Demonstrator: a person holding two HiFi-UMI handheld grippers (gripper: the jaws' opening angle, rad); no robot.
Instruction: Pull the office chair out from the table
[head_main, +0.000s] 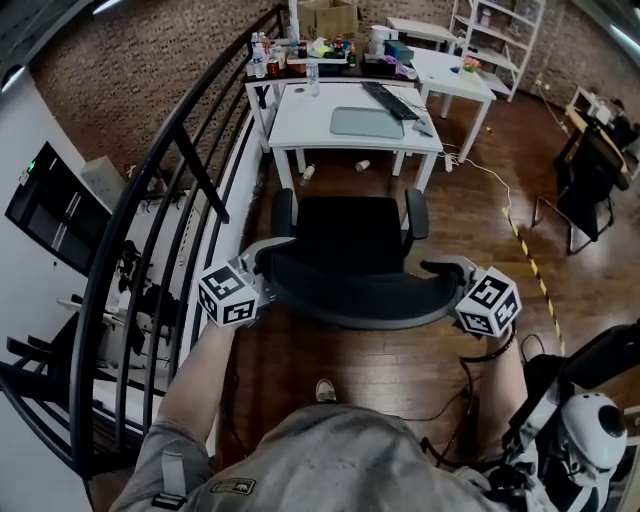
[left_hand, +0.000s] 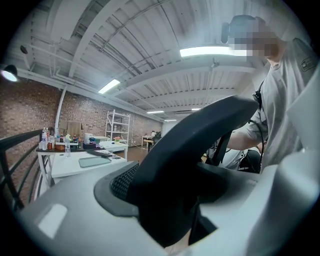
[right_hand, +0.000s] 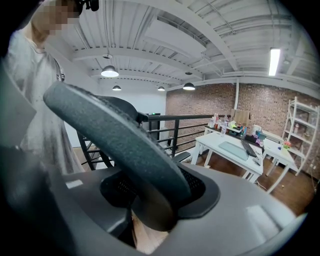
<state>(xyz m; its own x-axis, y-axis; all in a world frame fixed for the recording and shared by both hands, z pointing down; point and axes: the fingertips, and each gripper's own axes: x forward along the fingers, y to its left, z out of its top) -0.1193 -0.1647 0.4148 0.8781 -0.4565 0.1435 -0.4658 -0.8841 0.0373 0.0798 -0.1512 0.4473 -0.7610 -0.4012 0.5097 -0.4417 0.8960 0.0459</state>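
The black office chair stands on the wooden floor, a short way out from the white table, its seat facing the table. Its curved backrest rim is nearest me. My left gripper is shut on the rim's left end and my right gripper on its right end. In the left gripper view the dark rim runs between the jaws of the left gripper. The right gripper view shows the rim clamped in the right gripper.
A black metal railing runs close along the chair's left. On the table lie a keyboard and a grey mat. A second white table, a dark chair and a floor cable are to the right.
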